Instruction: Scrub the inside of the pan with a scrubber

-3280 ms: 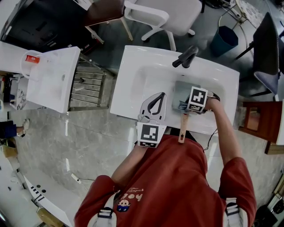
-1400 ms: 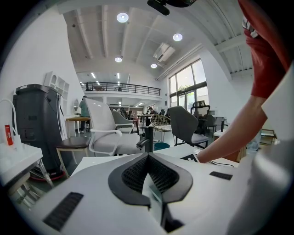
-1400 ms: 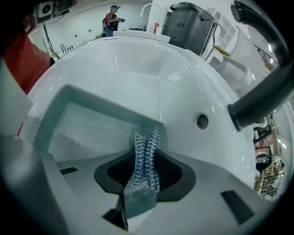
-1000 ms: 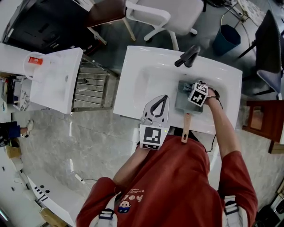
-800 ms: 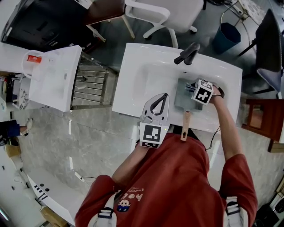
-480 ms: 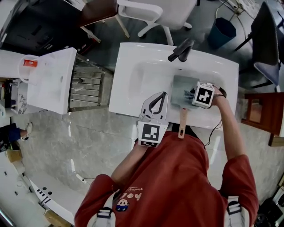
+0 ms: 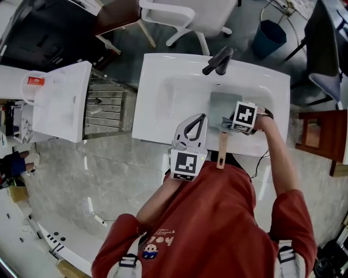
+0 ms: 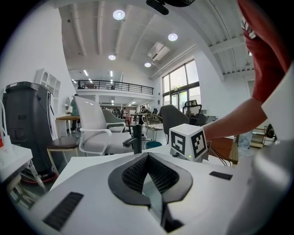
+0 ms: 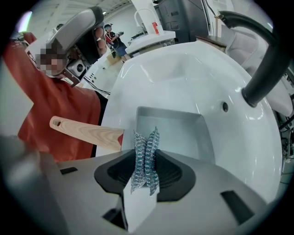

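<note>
A square grey pan lies in the white sink, its wooden handle sticking out over the near rim. My right gripper is shut on a steel-wool scrubber and points into the pan at its handle end. The handle runs off to the left in the right gripper view. Whether the scrubber touches the pan floor is hidden. My left gripper rests over the sink's near rim, left of the pan, jaws shut on nothing.
A black faucet stands at the sink's far edge, and it curves overhead in the right gripper view. A white office chair stands behind the sink. A second white counter with a metal rack lies to the left.
My right gripper has worked the scrubber in short strokes over the pan and now sits slightly more toward the pan's near, handle end. The left gripper has stayed put.
</note>
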The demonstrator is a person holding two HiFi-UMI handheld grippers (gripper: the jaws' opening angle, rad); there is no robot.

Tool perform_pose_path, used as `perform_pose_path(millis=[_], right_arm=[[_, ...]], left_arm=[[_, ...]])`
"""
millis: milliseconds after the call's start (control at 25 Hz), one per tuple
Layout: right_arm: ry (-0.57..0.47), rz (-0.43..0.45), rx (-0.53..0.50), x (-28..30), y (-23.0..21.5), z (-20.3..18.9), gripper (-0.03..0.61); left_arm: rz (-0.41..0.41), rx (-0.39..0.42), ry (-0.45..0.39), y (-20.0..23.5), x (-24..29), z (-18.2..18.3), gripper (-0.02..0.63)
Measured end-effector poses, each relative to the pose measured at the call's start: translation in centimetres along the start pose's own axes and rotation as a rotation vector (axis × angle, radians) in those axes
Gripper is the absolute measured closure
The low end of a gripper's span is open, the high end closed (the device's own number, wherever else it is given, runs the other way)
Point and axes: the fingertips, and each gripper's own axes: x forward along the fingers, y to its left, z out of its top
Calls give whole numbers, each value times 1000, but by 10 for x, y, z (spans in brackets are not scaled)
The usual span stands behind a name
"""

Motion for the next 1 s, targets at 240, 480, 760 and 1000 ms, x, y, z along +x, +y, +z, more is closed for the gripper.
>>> perform_pose_path(millis=[240, 480, 760, 1000], right_arm=[[-8, 22, 16, 1, 0, -1, 436], [-21, 15, 24, 3, -6, -3, 436], [-32, -127, 18, 9, -38, -6, 434], [-76, -260, 34, 12, -72, -8, 434]], left_arm=[[9, -10, 10, 1, -3, -6, 604], [19, -15, 9, 2, -3, -6, 604], [23, -12, 12, 2, -3, -7, 604], [27, -6, 16, 4, -5, -8, 604]])
